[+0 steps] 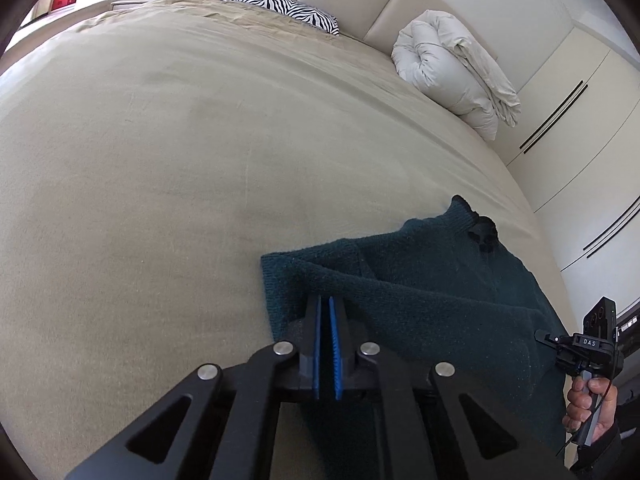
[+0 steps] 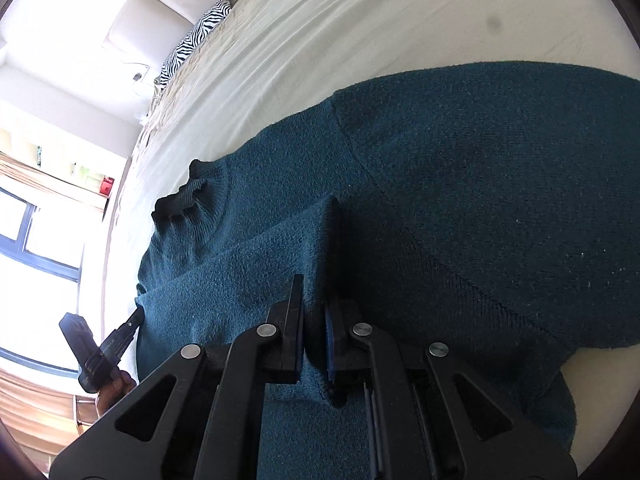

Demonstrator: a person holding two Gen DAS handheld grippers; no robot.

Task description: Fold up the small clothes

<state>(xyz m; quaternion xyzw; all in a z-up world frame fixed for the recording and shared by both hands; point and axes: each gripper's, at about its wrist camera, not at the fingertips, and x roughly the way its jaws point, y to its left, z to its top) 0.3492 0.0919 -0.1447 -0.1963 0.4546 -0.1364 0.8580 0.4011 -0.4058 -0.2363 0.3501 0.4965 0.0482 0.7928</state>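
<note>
Blue-padded fingers of the left gripper (image 1: 329,312) stand almost together just ahead of the lens, a thin slit between the pads; whether sweater edge is pinched in that slit cannot be told from this view. Teal knit sweater (image 1: 420,280) lies directly beyond and to the right of those fingertips, spread on the beige bed cover (image 1: 160,160), collar pointing away toward the far edge.

Right gripper (image 2: 316,300): jaws drawn in on a raised fold of the sweater (image 2: 440,180), a ridge of knit standing up between them and running forward. Left of it, the other tool and the hand holding it sit at the garment's edge.

Handling, as judged: thick, fuzzy knit, soft and limp, moderate weight for its size, not slippery; will sag and stretch if lifted by one point. Best taken at hem corners or shoulder seams, both grippers together, kept taut while carried over.

Far beyond: zebra pillow (image 1: 280,6), rolled white duvet (image 1: 452,72).
</note>
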